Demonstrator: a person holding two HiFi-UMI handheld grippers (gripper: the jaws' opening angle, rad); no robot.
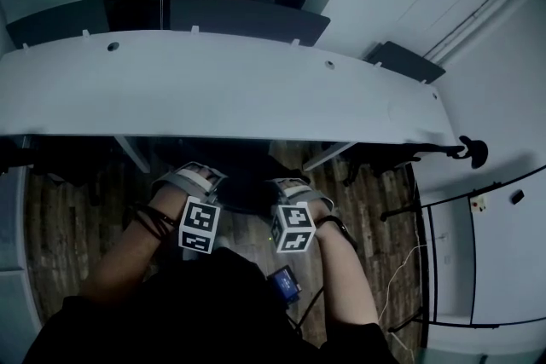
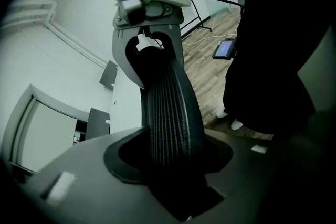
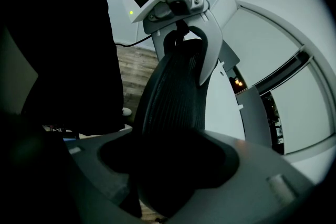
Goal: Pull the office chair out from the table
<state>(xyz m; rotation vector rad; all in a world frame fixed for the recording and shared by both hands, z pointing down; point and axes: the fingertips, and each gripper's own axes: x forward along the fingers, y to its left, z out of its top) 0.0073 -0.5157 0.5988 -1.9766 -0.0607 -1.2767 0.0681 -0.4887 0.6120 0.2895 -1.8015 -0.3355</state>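
The left hand-held gripper (image 1: 194,176) is clenched on the top edge of the chair back (image 2: 170,113); the black mesh runs straight through its jaws. The right hand-held gripper (image 1: 294,186) grasps the same edge a little further along, its jaws set wider round the thicker rim. That edge runs side to side between them, parallel to the front edge of the worktop (image 1: 222,89). Both hands are equally near. The chair is tucked under the worktop, just ahead of the person, its seat hidden below. The pull, I judge, must go straight back toward the body, across the wooden floor (image 1: 77,226).
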